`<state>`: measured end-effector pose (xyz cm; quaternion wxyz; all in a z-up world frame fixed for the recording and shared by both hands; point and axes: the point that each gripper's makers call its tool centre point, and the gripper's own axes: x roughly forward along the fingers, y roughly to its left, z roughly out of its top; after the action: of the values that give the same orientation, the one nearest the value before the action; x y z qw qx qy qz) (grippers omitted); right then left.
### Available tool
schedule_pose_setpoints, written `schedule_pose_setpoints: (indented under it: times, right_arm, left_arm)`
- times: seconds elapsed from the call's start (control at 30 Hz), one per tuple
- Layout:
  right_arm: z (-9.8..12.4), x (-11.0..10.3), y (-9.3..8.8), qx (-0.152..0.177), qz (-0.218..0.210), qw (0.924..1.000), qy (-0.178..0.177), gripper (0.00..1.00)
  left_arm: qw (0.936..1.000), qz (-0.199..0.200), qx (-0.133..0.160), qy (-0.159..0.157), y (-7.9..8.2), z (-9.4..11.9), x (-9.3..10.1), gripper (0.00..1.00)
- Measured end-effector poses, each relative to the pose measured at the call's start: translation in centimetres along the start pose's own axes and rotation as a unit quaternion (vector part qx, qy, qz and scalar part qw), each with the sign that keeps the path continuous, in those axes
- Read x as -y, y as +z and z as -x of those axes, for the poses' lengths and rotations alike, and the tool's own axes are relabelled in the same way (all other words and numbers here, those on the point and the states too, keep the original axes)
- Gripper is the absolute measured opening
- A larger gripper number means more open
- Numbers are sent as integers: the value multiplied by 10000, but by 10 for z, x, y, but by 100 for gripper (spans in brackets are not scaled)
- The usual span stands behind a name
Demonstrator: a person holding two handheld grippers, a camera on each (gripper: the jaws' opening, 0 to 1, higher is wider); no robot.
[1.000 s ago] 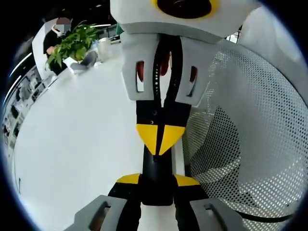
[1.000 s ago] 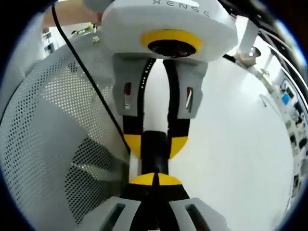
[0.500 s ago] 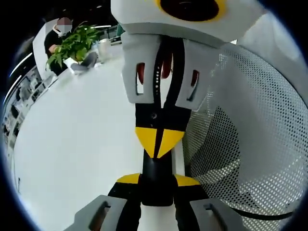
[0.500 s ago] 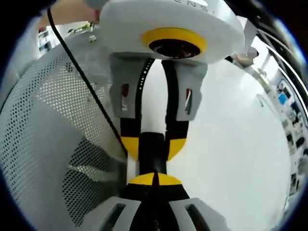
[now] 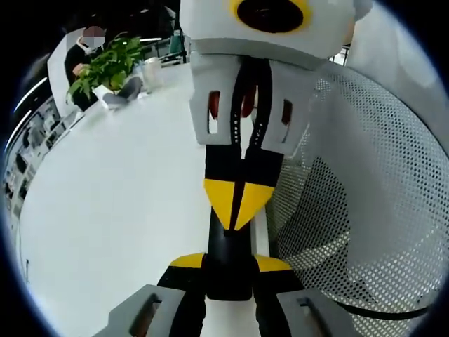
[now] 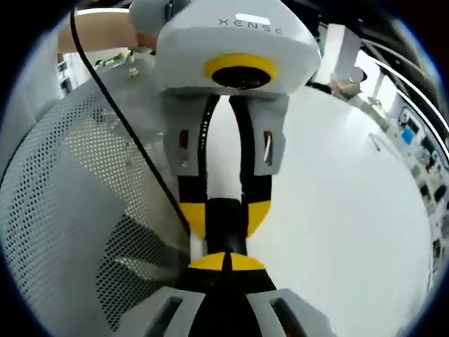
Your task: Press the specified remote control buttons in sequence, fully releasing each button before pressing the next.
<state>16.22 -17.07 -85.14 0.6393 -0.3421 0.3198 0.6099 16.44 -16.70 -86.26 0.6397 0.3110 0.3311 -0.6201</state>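
You hold the slim black remote (image 5: 229, 263) gripped in your left gripper (image 5: 229, 270), steadying it as your right gripper (image 6: 228, 261), jaws shut, presses down.

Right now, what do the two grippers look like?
Both match: the left gripper and right gripper have grey slotted fingers that turn black, then yellow at the tips. Red inserts show in the slots. A black cable runs beside the left one.
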Motion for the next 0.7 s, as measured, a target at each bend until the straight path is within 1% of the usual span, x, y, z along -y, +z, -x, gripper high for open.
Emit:
schedule_pose_setpoints:
  times: [0.1,0.17,0.23,0.4,0.47,0.6,0.7]
  right_arm:
    - [-1,1,2,34,-17,10000,21,0]
    - [-2,0,2,-10,233,9997,18,0]
    - [-2,0,2,-32,377,9993,32,0]
    - [-2,0,2,-101,499,9987,100,0]
    - [-3,-1,2,-149,513,9985,89,0]
    - [-3,-2,1,-274,764,9967,63,0]
    - [-3,-2,1,-300,799,9963,46,0]
  left_arm:
    - [10000,8,-22,4,0,0,0,24]
    - [10000,12,-31,8,0,0,0,24]
    - [10000,4,-16,6,0,0,0,24]
    - [10000,0,-58,7,0,0,0,24]
    - [10000,10,-69,9,0,0,0,24]
    - [9999,66,-59,52,0,0,1,24]
    - [9999,100,-69,72,0,0,1,24]
